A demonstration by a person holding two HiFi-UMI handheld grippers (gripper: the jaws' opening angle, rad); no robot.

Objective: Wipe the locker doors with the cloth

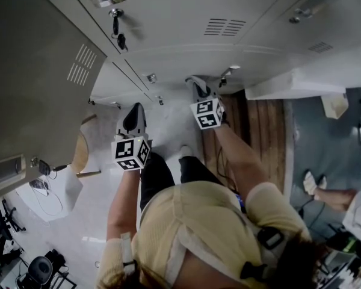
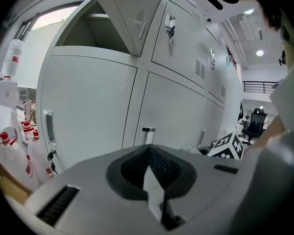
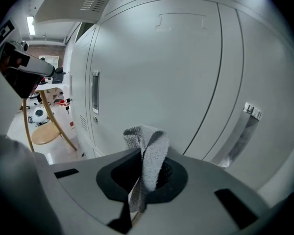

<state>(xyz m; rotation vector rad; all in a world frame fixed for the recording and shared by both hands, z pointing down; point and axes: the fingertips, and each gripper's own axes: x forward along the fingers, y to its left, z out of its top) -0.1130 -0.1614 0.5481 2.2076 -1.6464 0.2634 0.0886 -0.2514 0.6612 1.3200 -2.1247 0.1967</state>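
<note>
Pale grey locker doors [image 1: 186,47] fill the top of the head view. My right gripper [image 1: 194,84] is held close to a lower door [image 3: 157,72], shut on a grey woven cloth [image 3: 148,151] that sticks up from between the jaws in a folded loop. To its left and a little further back from the lockers is my left gripper [image 1: 135,109]. In the left gripper view the left gripper [image 2: 148,153] faces another lower door [image 2: 88,106], its jaw tips meet and nothing pokes out beyond them.
An open locker door [image 1: 36,71] juts out at upper left, also overhead [image 2: 132,13]. Keys [image 1: 115,24] hang from a lock. A wooden stool [image 1: 81,152] stands left of the lockers. Bottles [image 2: 14,146] sit at far left. Someone's shoes [image 1: 313,182] are at right.
</note>
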